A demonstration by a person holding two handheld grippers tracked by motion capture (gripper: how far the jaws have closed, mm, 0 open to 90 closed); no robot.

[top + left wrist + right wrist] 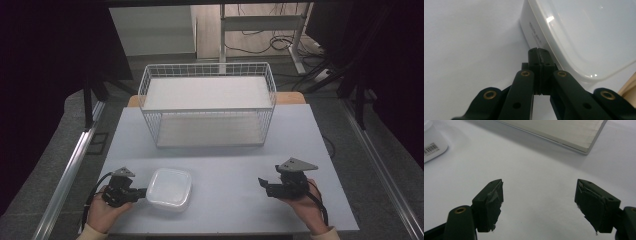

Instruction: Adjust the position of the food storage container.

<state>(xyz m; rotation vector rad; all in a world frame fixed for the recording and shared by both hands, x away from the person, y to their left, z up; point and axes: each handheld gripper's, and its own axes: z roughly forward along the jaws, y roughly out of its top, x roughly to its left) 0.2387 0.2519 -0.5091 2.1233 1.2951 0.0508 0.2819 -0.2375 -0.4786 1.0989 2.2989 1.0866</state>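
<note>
A white square plastic container (170,189) with its lid on lies on the pale table near the front left. My left gripper (142,192) is shut with nothing between its jaws, and its tips rest against the container's left side. In the left gripper view the closed jaws (538,51) meet the container (579,32) wall just under the lid's rim. My right gripper (262,184) stands open over bare table at the front right, pointing left toward the container. The right gripper view has the gripper (539,202) wide open and empty, with a barcoded corner of the container (431,147) far off.
A white wire basket rack (207,67) with two flat shelves stands at the back middle of the table (225,150). Its lower shelf edge (556,130) is in the right gripper view. Metal rails run along both sides of the table.
</note>
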